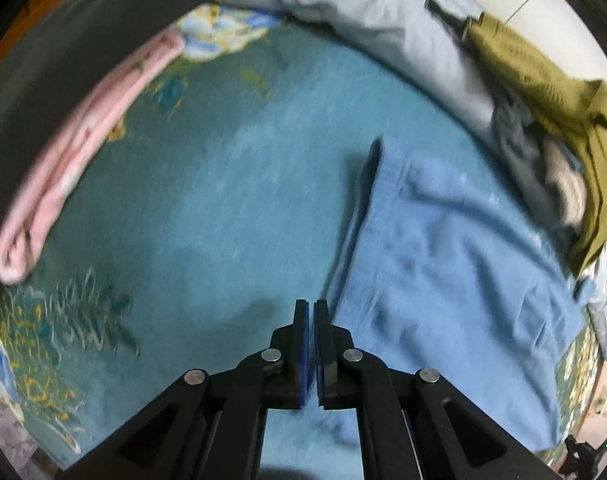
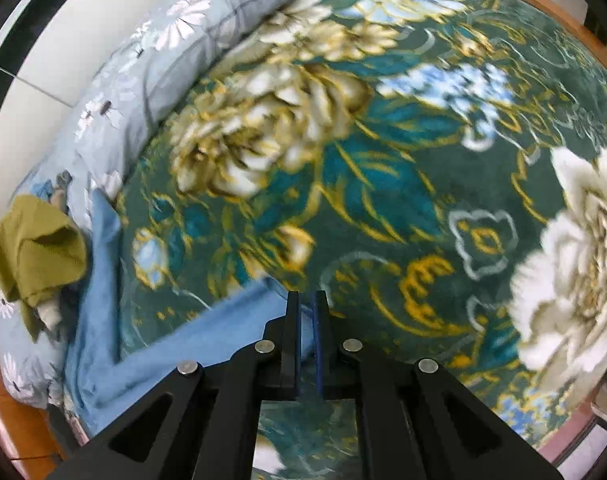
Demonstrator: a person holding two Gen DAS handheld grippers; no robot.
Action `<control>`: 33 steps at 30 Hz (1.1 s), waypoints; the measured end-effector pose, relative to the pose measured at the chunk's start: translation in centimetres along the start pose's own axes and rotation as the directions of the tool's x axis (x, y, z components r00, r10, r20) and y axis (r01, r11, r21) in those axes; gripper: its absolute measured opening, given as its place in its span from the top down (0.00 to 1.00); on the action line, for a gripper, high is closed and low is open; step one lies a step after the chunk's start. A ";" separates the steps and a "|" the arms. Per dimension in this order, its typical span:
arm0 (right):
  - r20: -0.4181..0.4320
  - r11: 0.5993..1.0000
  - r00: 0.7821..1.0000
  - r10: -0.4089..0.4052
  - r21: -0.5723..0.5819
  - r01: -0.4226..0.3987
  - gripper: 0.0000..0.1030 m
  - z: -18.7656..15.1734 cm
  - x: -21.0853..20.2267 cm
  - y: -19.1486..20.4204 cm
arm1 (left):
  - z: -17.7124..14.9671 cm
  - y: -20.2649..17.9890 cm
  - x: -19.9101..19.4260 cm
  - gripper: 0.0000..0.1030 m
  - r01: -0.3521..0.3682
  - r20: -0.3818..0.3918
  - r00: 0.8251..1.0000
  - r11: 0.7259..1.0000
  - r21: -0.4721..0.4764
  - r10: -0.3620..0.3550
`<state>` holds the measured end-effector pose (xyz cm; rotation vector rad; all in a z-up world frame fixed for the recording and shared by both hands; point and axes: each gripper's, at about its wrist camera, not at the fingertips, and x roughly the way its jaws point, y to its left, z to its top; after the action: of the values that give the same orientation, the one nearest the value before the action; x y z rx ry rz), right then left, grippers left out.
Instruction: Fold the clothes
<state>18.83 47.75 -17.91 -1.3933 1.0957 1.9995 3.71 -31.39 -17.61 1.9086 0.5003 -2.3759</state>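
A light blue garment (image 1: 455, 264) lies spread on the green floral blanket (image 1: 207, 184), to the right of my left gripper (image 1: 310, 304). The left gripper is shut and empty, just off the garment's left edge. In the right wrist view the same blue garment (image 2: 163, 344) lies at lower left. My right gripper (image 2: 306, 296) is shut with nothing between its pads, beside the garment's right corner, over the blanket (image 2: 383, 168).
A folded pink garment (image 1: 79, 152) lies at the left. An olive green garment (image 1: 543, 92) (image 2: 35, 252) and grey clothes (image 1: 519, 140) are piled at the right by a pale floral quilt (image 1: 363, 4) (image 2: 143, 64). A wooden bed frame (image 2: 543, 4) edges the blanket.
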 end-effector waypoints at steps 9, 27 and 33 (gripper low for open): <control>-0.115 0.973 0.974 0.196 -0.104 -0.208 0.59 0.8 7.3 14.1 | 3.0 -5.7 3.1 0.45 -0.044 0.073 0.997 0.995 0.093 0.037; -0.135 0.975 0.970 0.202 -0.063 -0.212 0.96 2.8 14.0 23.9 | 5.0 -7.5 8.6 0.74 -0.049 0.150 0.988 0.991 0.124 0.030; -0.058 0.926 0.974 0.221 -0.300 -0.228 0.96 1.7 9.0 30.5 | 4.7 -6.2 8.2 0.76 0.008 0.173 0.985 0.998 0.069 -0.020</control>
<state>-8.11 31.04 -15.45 -1.5005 1.0275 2.4074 -4.16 -25.60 -23.25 1.7063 0.4274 -2.5690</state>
